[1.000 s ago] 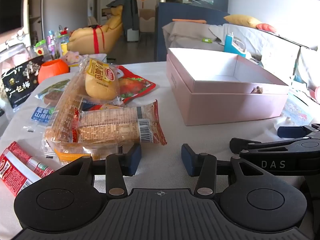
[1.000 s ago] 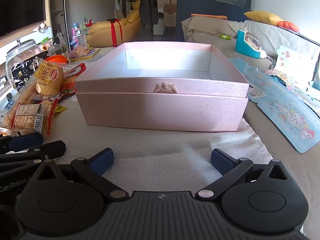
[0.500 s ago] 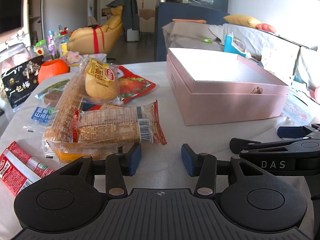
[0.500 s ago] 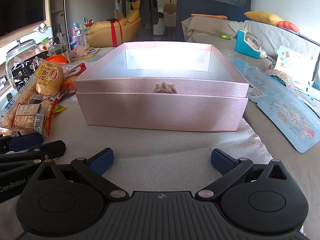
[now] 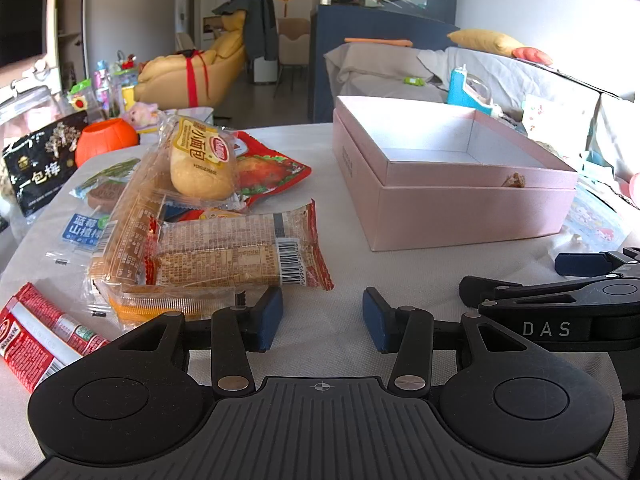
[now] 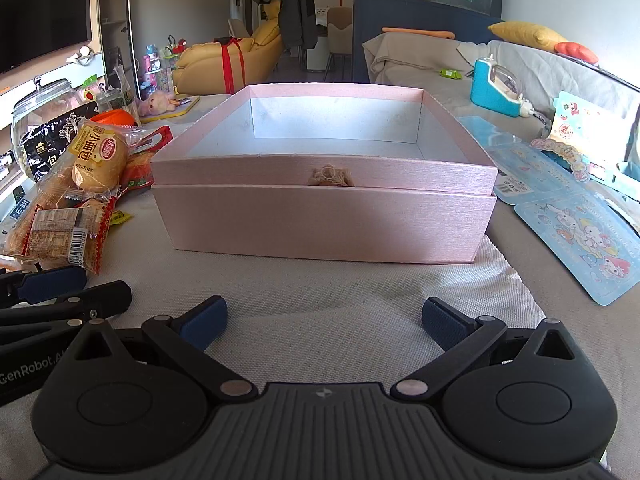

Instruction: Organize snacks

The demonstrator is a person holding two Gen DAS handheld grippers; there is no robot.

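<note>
An open, empty pink box (image 5: 460,204) stands on the table; it fills the middle of the right wrist view (image 6: 324,216). A pile of snacks lies to its left: a cracker pack (image 5: 236,252), a small bread bun in a clear bag (image 5: 200,160), a red chicken pouch (image 5: 272,172) and red sticks (image 5: 36,336). The pile also shows in the right wrist view (image 6: 64,200). My left gripper (image 5: 322,318) is open and empty, just in front of the cracker pack. My right gripper (image 6: 322,320) is open and empty, in front of the box.
A black plum bag (image 5: 36,168), an orange pumpkin cup (image 5: 106,140) and a glass jar (image 6: 36,116) stand at the far left. Blue sticker sheets (image 6: 580,236) and a blue toy (image 6: 496,88) lie right of the box. A sofa is behind.
Both views sit slightly higher than half a second ago, so more of the box's inside shows. The grippers have stayed open and the snacks have not moved.
</note>
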